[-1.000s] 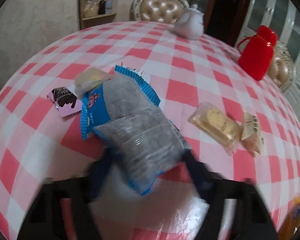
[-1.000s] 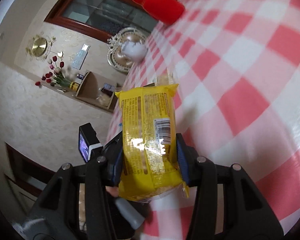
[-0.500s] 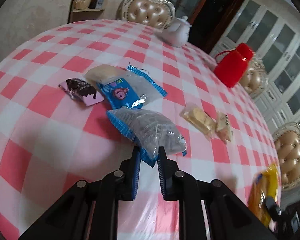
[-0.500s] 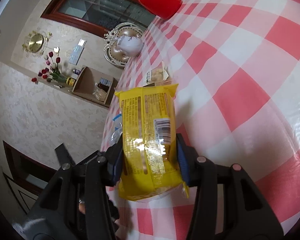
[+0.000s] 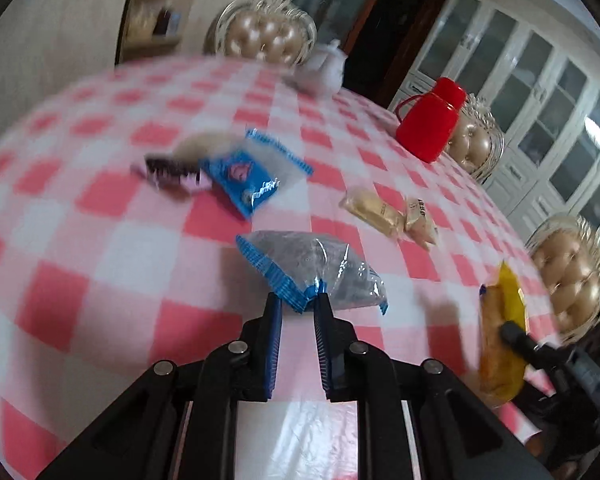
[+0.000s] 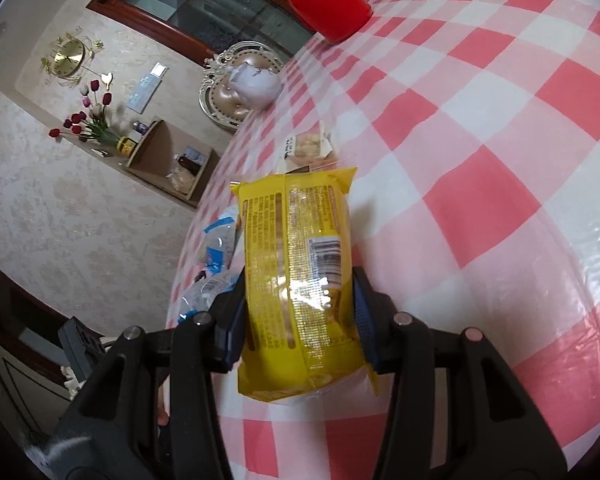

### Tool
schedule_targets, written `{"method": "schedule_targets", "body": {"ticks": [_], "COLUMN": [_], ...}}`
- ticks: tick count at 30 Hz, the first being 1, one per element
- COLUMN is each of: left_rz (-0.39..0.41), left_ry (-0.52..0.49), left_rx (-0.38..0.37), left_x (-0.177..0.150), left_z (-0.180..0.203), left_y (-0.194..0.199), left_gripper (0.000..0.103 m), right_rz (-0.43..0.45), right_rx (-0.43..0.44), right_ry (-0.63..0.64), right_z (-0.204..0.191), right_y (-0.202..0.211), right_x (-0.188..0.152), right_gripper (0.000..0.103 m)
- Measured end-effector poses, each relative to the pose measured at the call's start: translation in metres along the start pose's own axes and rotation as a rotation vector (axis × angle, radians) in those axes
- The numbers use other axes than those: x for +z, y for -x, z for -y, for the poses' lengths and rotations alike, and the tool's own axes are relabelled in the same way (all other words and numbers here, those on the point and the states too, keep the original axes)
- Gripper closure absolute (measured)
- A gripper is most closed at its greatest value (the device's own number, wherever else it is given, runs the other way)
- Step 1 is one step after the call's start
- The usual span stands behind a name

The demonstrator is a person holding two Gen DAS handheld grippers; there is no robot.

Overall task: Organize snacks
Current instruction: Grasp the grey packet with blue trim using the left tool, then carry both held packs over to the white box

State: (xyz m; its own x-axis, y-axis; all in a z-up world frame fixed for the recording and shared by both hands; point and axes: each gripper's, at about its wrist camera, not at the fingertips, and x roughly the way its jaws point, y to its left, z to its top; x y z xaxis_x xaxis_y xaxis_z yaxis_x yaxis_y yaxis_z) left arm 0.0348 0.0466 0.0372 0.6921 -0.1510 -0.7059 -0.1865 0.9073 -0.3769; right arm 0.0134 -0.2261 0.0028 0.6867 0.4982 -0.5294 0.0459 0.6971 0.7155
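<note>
1. The left gripper has its jaws drawn in as narrow as they go, and the tips pinch the blue crimped corner of a clear bag. The rest of that bag lies on the checked cloth, just beyond the tips.
2. The right gripper stands part open, its pads pressed against both long sides of a yellow pack. The pack stands on end between the jaws, barcode side toward the camera, with its lower end sticking out below them.
3. In the left view the same yellow pack shows at the right edge, over the table's near side, well apart from the clear bag.
4. Farther out, to the right of the clear bag, two tan snacks lie touching each other.
5. To the left, a blue packet lies beside a dark chocolate packet, with a pale packet just behind them; all three are blurred.
6. Near the far right rim stands a red jug.
7. At the far rim sits a white teapot, blurred, with a padded chair behind it.
</note>
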Motion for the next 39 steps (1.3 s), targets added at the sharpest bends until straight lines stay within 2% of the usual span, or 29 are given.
{"method": "schedule_targets", "body": {"ticks": [2,3,4,6,8,11,13,16,18,21,22,26,29,31,32,35,36,38,39], "left_rz": [0.027,0.051,0.077,0.144,0.163,0.132,0.051,-0.012,-0.055,-0.045,-0.036,0.003,0.059,0.086,0.084,0.065,0.058,0.026,0.017], "left_ry": [0.013,0.015,0.019,0.036,0.035,0.008,-0.080,-0.160,-0.169,-0.213,-0.229,-0.289,-0.302,-0.326,-0.334,-0.314,-0.294,-0.227,-0.185], "left_rx": [0.034,0.042,0.049,0.063,0.080,0.083,0.129,0.217,0.200,0.231,0.237,0.242,0.230,0.248,0.249,0.199,0.169,0.091,0.063], "left_x": [0.003,0.004,0.005,0.007,0.008,0.013,0.021,0.023,0.022,0.018,0.017,0.008,0.001,-0.005,-0.007,-0.006,-0.003,0.002,0.004], "left_z": [-0.003,-0.003,-0.003,-0.006,-0.007,-0.003,0.009,0.016,0.016,0.022,0.024,0.033,0.036,0.041,0.042,0.037,0.032,0.021,0.016], "left_y": [0.007,0.012,0.018,0.030,0.036,0.029,0.006,-0.022,-0.036,-0.045,-0.045,-0.040,-0.025,-0.019,-0.018,-0.016,-0.015,-0.014,-0.013], "left_gripper": [0.076,0.058,0.036,0.023,0.023,0.021,0.021,0.021,0.021,0.023,0.037,0.051,0.069,0.087,0.088,0.087,0.084,0.065,0.037], "right_rz": [0.007,0.011,0.013,0.011,0.007,-0.001,-0.007,-0.017,-0.023,-0.026,-0.025,-0.013,-0.018,-0.024,-0.031,-0.038,-0.034,-0.021,-0.015], "right_rx": [-0.002,-0.004,-0.003,0.005,0.013,0.030,0.040,0.054,0.056,0.058,0.057,0.029,0.020,0.008,0.005,-0.017,-0.029,-0.040,-0.043], "right_ry": [0.006,0.011,0.012,0.012,0.014,0.020,0.024,0.031,0.038,0.048,0.052,0.082,0.101,0.115,0.118,0.117,0.116,0.114,0.113], "right_z": [-0.001,-0.002,-0.003,-0.004,-0.006,-0.009,-0.012,-0.015,-0.017,-0.020,-0.020,-0.024,-0.025,-0.025,-0.024,-0.021,-0.019,-0.018,-0.018], "right_y": [0.002,0.003,0.004,0.005,0.005,0.005,0.004,0.003,0.002,0.002,0.002,0.002,0.000,-0.004,-0.007,-0.011,-0.012,-0.010,-0.009], "right_x": [0.000,0.000,0.000,0.001,0.001,0.000,-0.001,-0.004,-0.005,-0.006,-0.006,-0.007,-0.008,-0.009,-0.010,-0.011,-0.011,-0.011,-0.011], "right_gripper": [0.052,0.052,0.052,0.052,0.052,0.052,0.052,0.052,0.052,0.052,0.052,0.052,0.052,0.052,0.052,0.052,0.052,0.052,0.052]}}
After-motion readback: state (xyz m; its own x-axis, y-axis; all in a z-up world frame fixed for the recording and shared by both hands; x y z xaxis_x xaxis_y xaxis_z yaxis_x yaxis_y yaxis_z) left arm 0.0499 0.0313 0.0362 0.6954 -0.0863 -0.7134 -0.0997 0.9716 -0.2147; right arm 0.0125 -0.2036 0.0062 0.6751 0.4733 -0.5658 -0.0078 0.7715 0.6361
